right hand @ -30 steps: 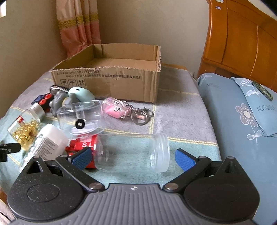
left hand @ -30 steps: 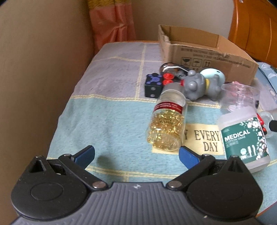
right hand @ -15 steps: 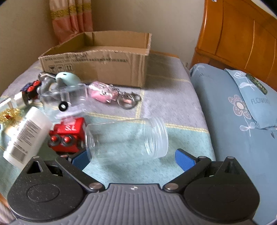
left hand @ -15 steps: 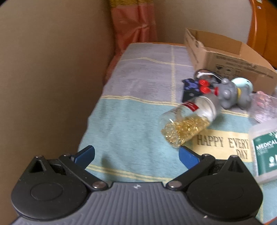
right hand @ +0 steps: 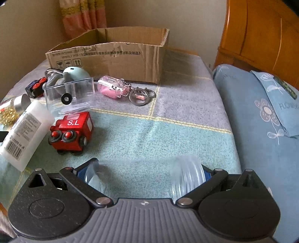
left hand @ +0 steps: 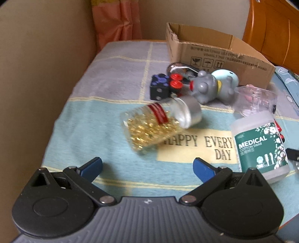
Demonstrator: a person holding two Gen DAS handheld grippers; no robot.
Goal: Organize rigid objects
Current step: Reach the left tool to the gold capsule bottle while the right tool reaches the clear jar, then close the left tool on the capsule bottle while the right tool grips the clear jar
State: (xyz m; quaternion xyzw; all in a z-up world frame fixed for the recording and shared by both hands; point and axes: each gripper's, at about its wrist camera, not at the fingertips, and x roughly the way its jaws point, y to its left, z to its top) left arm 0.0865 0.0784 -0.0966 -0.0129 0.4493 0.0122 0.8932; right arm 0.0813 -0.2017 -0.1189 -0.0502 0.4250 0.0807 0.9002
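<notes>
pink curtain (right hand: 84, 16), wooden headboard (right hand: 261, 35), blue pillow (right hand: 276, 104)

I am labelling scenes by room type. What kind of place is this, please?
Probably a bedroom at home. A wooden headboard stands beside a blue flowered pillow, a curtain hangs behind, and small household things lie on a blanket near a cardboard box.

Blanket (right hand: 168, 134): teal and grey-lilac blocks, pale yellow grid lines, cream patch with dark lettering.
Box (right hand: 115, 54): brown cardboard, black print.
Toy train (right hand: 72, 130): red, white "S.L".
Capsule bottle (left hand: 158, 123): clear, gold capsules, red band, silver cap.
Swab tub (left hand: 259, 145): white, green label with white flowers.
Charm bottle (right hand: 114, 88): pink.
Elephant toy (left hand: 205, 87): grey.
Pillow (right hand: 261, 119): blue, white flowers.
Curtain (left hand: 115, 22): salmon.
Gripper fingertips (left hand: 91, 166): blue.
</notes>
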